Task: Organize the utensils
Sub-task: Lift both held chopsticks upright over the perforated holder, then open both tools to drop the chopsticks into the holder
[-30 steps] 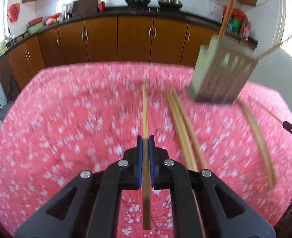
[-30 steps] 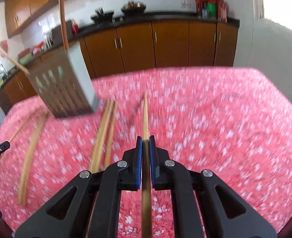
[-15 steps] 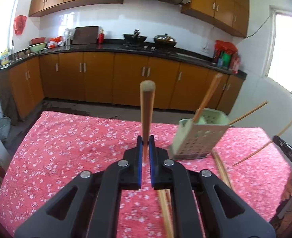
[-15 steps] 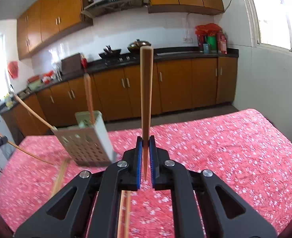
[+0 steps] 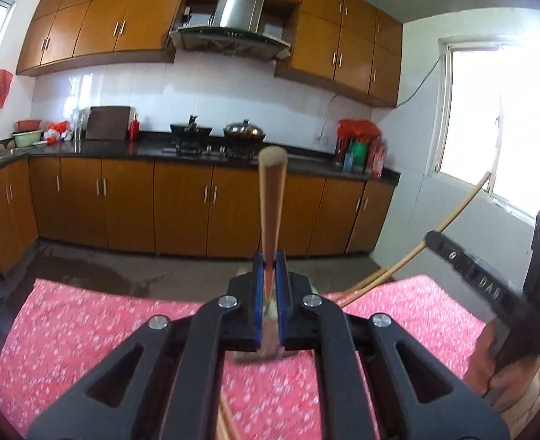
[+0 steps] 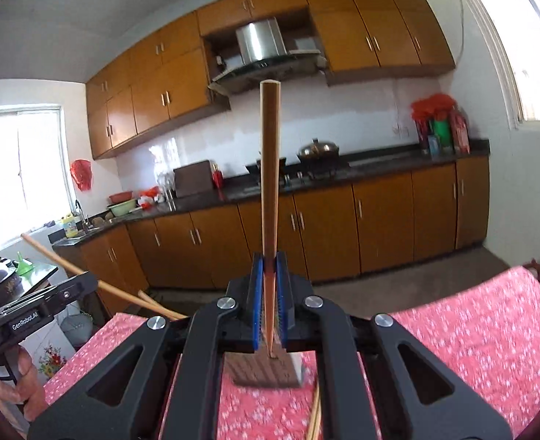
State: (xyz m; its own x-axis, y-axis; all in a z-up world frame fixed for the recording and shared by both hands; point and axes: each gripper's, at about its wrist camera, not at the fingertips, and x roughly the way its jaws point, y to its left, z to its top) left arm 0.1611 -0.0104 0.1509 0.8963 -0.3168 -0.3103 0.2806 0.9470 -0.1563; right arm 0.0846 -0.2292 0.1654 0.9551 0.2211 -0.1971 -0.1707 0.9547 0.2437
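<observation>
Plainly, "GenRoboAI" reads on the left gripper (image 6: 42, 315); its jaws pinch a chopstick (image 5: 272, 205), the right gripper (image 6: 270, 308) pinches another chopstick (image 6: 269, 183), above the holder (image 6: 262, 370) on the bench (image 6: 471, 330).
</observation>
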